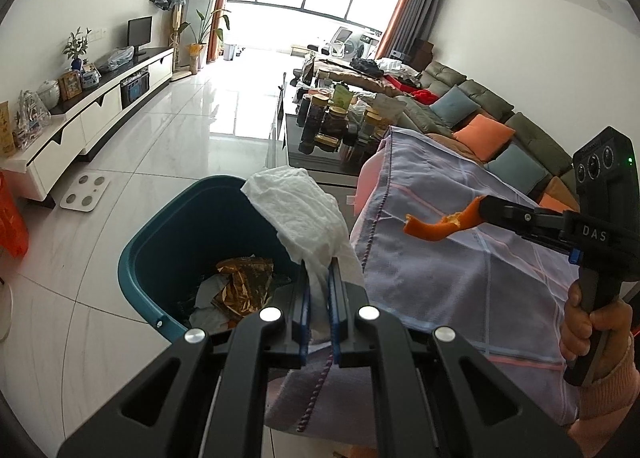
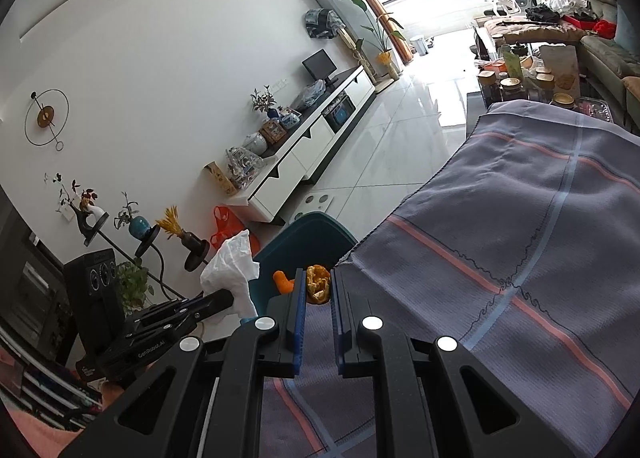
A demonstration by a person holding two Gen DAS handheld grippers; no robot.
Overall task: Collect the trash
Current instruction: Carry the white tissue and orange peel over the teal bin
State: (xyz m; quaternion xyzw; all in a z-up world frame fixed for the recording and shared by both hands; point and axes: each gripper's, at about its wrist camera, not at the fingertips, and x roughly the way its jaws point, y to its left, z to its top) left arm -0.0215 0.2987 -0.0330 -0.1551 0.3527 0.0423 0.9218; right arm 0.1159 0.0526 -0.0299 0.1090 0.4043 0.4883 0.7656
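Left wrist view: left gripper has its jaws clamped on a crumpled white tissue, which hangs over the near rim of the teal bin. Bin already holds a gold wrapper and paper scraps. Right gripper pinches an orange peel above the cloth-covered table, not over the bin yet.

Right wrist view: jaws closed on the peel, bin rim just beyond the tips, table cloth below. Tissue sits left, next to the bin.

My call: centre the tissue over the bin opening before letting go, since it's at the rim and could snag or drape outside. Then swing the peel past the table edge and release low.
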